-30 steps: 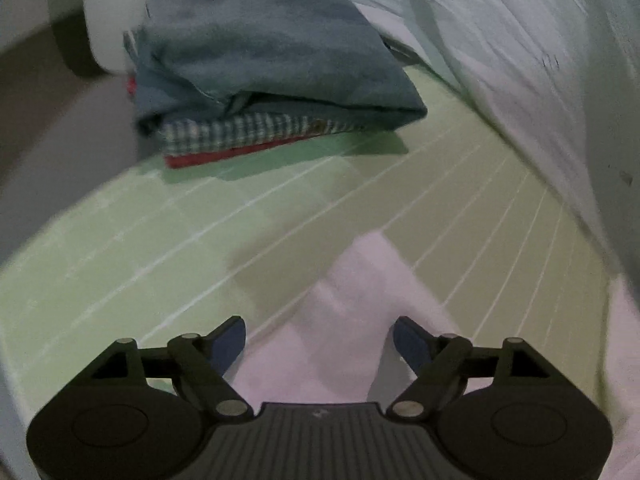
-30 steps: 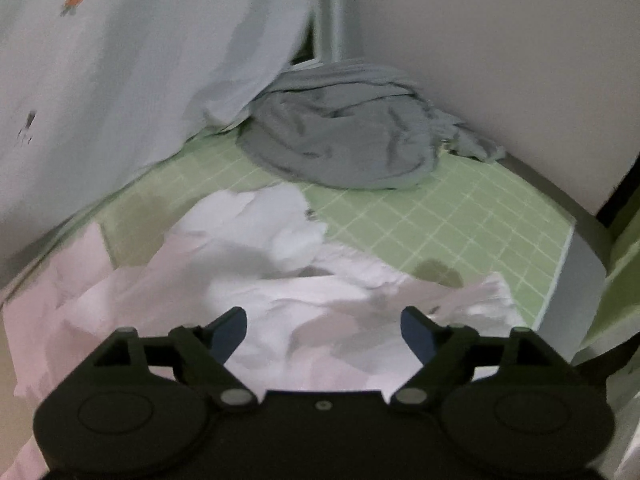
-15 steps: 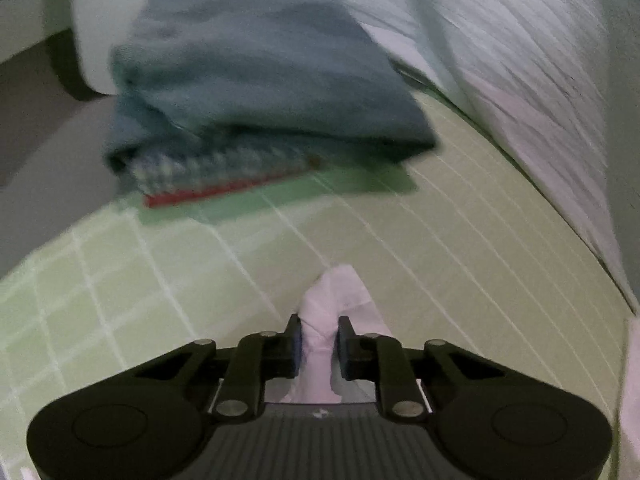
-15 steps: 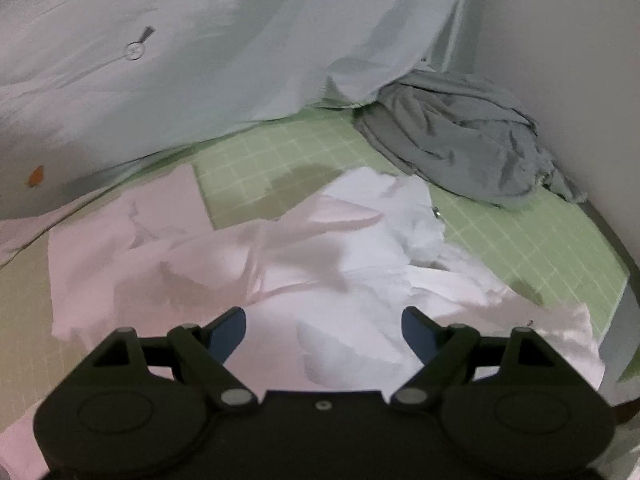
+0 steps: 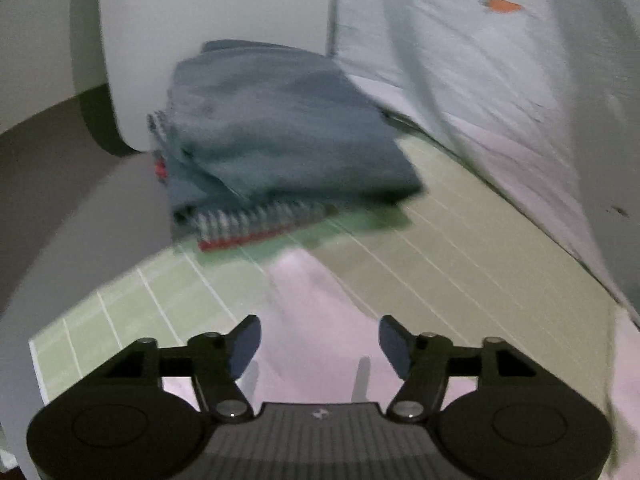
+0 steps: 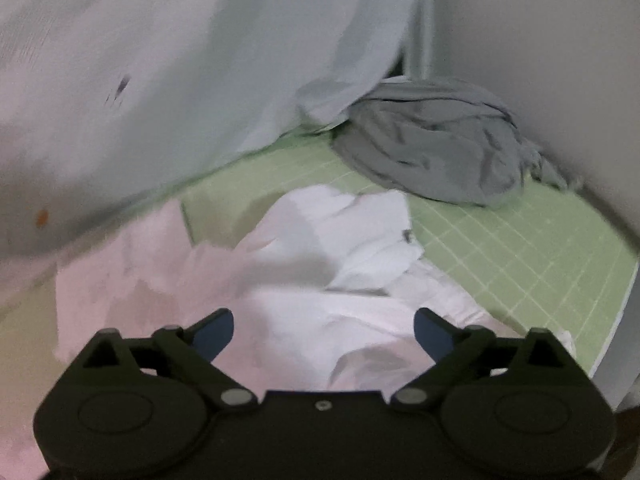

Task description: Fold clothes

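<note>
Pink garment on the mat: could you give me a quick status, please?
Left gripper open, jaws just reopened, cloth loose between. Right gripper open, just widened, above pink garment, which lies crumpled, unfolded. Grey heap and folded stack stand apart.

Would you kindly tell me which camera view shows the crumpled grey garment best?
The right wrist view: the crumpled grey garment lies unobstructed in the far corner of the green mat. The left wrist view does not show it at all.

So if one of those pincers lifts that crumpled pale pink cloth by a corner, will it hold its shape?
Probably not. The pale pink cloth lies in soft creases on the green grid mat, so it would likely droop and trail. It looks thin, so probably light. Bunched folds may slide or unfold when tugged.
</note>
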The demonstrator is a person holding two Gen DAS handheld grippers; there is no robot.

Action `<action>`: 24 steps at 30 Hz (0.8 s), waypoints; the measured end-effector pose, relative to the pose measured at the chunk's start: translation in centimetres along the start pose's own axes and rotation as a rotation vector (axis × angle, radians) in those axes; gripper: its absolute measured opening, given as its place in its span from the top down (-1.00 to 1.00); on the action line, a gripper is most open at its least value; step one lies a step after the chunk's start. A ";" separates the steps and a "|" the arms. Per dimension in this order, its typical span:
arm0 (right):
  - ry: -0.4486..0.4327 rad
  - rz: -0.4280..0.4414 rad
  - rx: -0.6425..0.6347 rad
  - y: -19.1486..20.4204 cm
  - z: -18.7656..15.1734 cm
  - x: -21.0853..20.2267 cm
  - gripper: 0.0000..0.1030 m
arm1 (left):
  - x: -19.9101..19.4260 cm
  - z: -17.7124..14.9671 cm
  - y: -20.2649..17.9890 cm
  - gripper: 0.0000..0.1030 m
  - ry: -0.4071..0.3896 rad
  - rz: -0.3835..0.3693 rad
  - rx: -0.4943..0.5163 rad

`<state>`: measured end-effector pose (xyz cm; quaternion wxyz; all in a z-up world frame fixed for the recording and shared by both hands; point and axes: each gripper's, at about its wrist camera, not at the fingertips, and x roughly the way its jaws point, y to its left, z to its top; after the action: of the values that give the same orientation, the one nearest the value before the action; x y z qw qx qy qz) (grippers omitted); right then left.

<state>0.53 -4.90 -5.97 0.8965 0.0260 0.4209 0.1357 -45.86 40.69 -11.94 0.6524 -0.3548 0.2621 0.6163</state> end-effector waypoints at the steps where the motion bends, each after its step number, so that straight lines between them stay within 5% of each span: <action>1: -0.010 0.000 0.032 -1.4 0.3 0.1 -0.93 | -0.8 -0.9 -0.5 -0.45 0.009 -0.012 0.012; 5: -0.036 0.003 0.139 -7.1 1.2 0.9 -0.90 | -4.0 -4.6 -2.5 -0.57 0.050 -0.065 0.050; 10: -0.023 -0.042 0.112 -12.5 2.0 3.4 -0.52 | -7.3 -9.3 -6.4 -0.57 0.085 -0.097 0.097; 14: 0.041 0.004 -0.044 -14.4 2.6 7.3 -0.37 | -9.6 -12.1 -9.4 -0.57 0.100 -0.106 0.146; 22: 0.241 0.200 -0.334 -13.2 2.5 17.3 -0.39 | -14.4 -17.1 -15.6 -0.59 0.112 -0.110 0.227; 24: 0.288 0.224 -0.409 -12.5 2.1 18.8 -0.17 | -15.5 -18.3 -17.0 -0.59 0.112 -0.108 0.239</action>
<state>16.38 -11.81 -20.66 0.7934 -0.1288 0.5026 0.3183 -28.90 16.91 -8.68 0.7064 -0.3221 0.3503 0.5240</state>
